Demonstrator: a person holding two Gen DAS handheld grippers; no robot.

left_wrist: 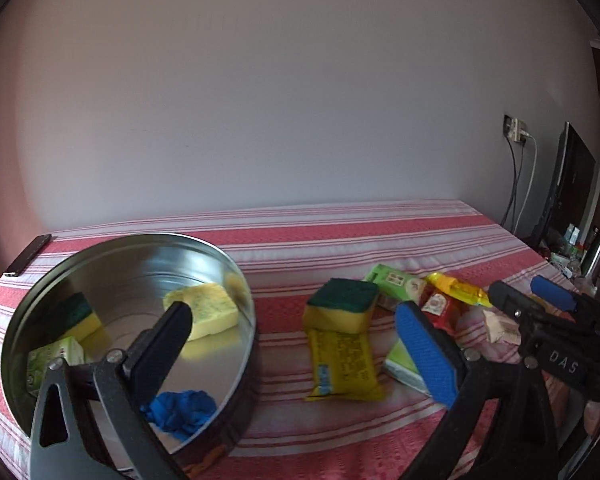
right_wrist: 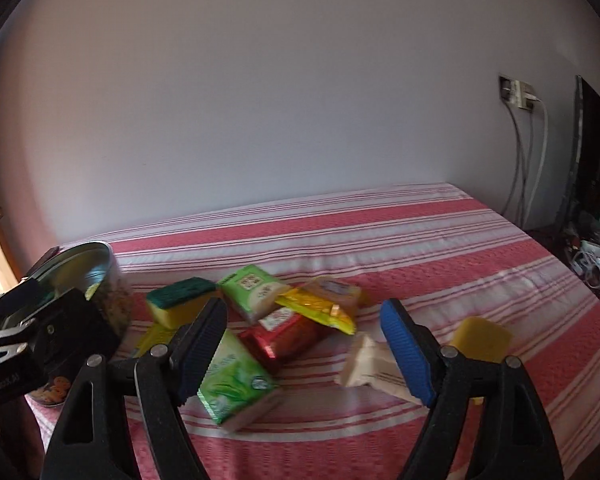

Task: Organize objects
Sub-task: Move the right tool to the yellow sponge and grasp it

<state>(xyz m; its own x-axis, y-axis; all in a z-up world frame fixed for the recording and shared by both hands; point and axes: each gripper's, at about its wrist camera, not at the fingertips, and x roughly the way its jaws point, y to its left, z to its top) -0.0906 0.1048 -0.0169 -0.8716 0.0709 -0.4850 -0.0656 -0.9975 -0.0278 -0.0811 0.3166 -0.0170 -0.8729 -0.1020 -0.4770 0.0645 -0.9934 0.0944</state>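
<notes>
A plain pale wall backs a surface under a red-and-white striped cloth (right_wrist: 400,248); what lies beneath the cloth is hidden. On it, to the left, stands a round shiny metal tin (left_wrist: 236,280). Inside it lie a yellow sponge speckled with green (left_wrist: 206,310) and a crumpled blue cloth (left_wrist: 180,410); the mirror-like wall doubles nearby things, so its other contents are hard to tell apart from reflections.

Right of the tin sits the loose pile: a yellow sponge with a dark green scouring top (left_wrist: 342,306), touching a flat yellow printed packet (left_wrist: 344,364) in front of it, a green tissue pack (right_wrist: 236,376), a second green pack (right_wrist: 252,286), a red foil packet (right_wrist: 284,336), a yellow crinkled sachet (right_wrist: 320,306) and a cream wrapped block (right_wrist: 364,364) partly hidden behind a blue pad. A plain yellow sponge (right_wrist: 482,338) lies apart to the right.

The left gripper (left_wrist: 300,344) stands wide with nothing between its fingers. The right gripper (right_wrist: 304,344) is about half-spread over the pile, gripping nothing. Motion blur softens the labels.
</notes>
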